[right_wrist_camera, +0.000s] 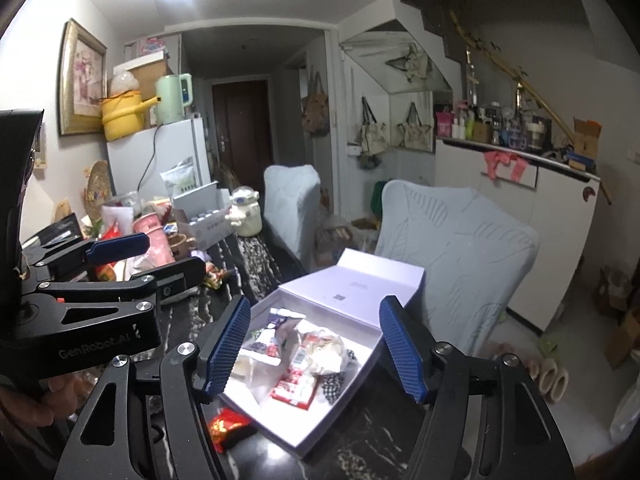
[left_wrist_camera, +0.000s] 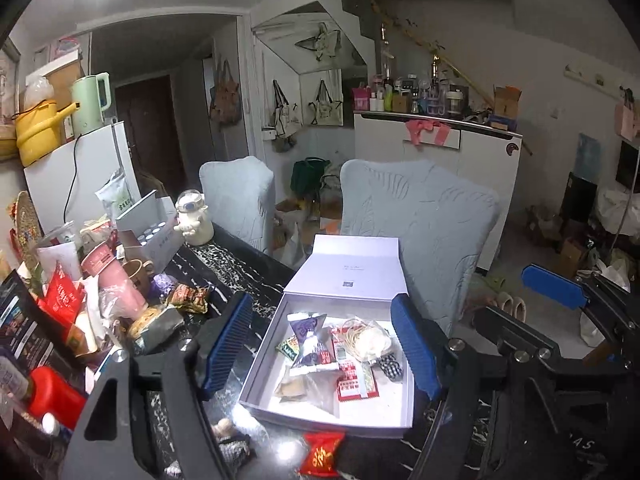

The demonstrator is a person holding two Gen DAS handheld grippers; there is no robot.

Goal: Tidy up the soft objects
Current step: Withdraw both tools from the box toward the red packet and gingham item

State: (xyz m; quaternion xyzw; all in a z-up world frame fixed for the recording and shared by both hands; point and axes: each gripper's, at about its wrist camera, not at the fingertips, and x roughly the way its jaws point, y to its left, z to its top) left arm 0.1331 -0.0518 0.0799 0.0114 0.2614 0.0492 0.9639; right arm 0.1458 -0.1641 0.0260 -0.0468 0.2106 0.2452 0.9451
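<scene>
Cluttered dark marble table (left_wrist_camera: 224, 264) | white box (left_wrist_camera: 406, 396) lying open at its near edge, snack packets (left_wrist_camera: 316, 354) inside | left gripper (left_wrist_camera: 320, 344) and right gripper (right_wrist_camera: 316, 348) both hovering spread apart, empty | red packet (left_wrist_camera: 322, 454) sitting outside near box front | risk: closing fingers crushing packets.

Left hand-held gripper (left_wrist_camera: 322, 344): jaws spread wide, nothing between the blue ribbed pads (left_wrist_camera: 226, 336), aimed forward and slightly down. Right hand-held gripper (right_wrist_camera: 316, 348): jaws likewise spread wide and empty, same forward-down attitude. The two sit side by side, close together, left one slightly to the rear. Bare fingers (right_wrist_camera: 28, 404) of the person's left hand wrap the left unit's handle.
</scene>
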